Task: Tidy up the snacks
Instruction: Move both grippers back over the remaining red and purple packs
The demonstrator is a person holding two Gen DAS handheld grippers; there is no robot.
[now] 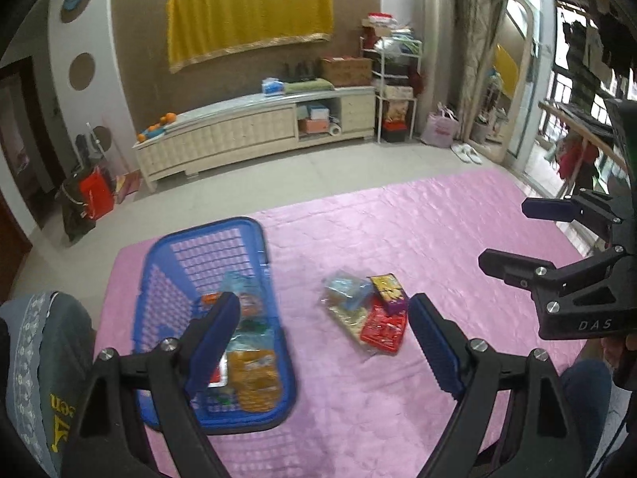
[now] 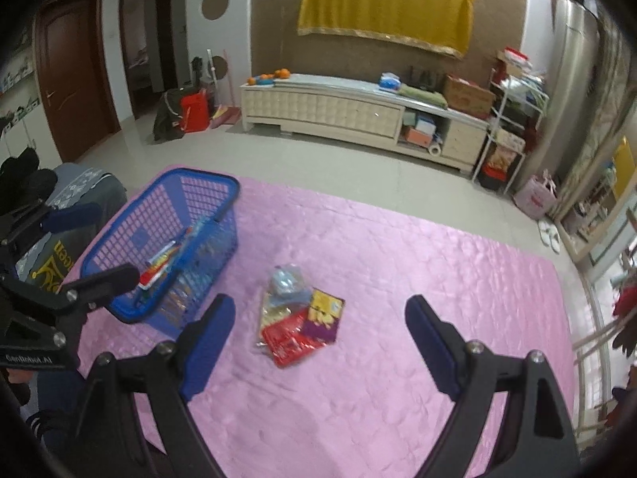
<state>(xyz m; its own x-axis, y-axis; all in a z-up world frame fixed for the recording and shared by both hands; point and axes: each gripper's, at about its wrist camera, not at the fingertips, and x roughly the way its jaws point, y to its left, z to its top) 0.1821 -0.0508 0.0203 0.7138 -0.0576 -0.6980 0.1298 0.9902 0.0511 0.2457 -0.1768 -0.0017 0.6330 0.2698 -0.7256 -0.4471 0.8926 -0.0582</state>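
Observation:
A blue plastic basket (image 1: pixel 167 263) stands on the pink cloth at the left and holds several snack packs, among them an orange one (image 1: pixel 254 382). It also shows in the right wrist view (image 2: pixel 131 239). A small pile of snacks lies mid-cloth: a red pack (image 1: pixel 384 328), a purple-yellow pack (image 1: pixel 388 288) and a clear blue-printed pack (image 1: pixel 346 288); the pile also shows in the right wrist view (image 2: pixel 296 318). My left gripper (image 1: pixel 324 342) is open and empty above the basket's near right side. My right gripper (image 2: pixel 318 342) is open and empty, just short of the pile.
The pink cloth (image 1: pixel 418 231) covers the table. A chair back with a grey garment (image 1: pixel 36 358) stands at the left. Beyond the table edge is tiled floor, a long cream cabinet (image 1: pixel 254 127) and a white shelf rack (image 1: pixel 392 79).

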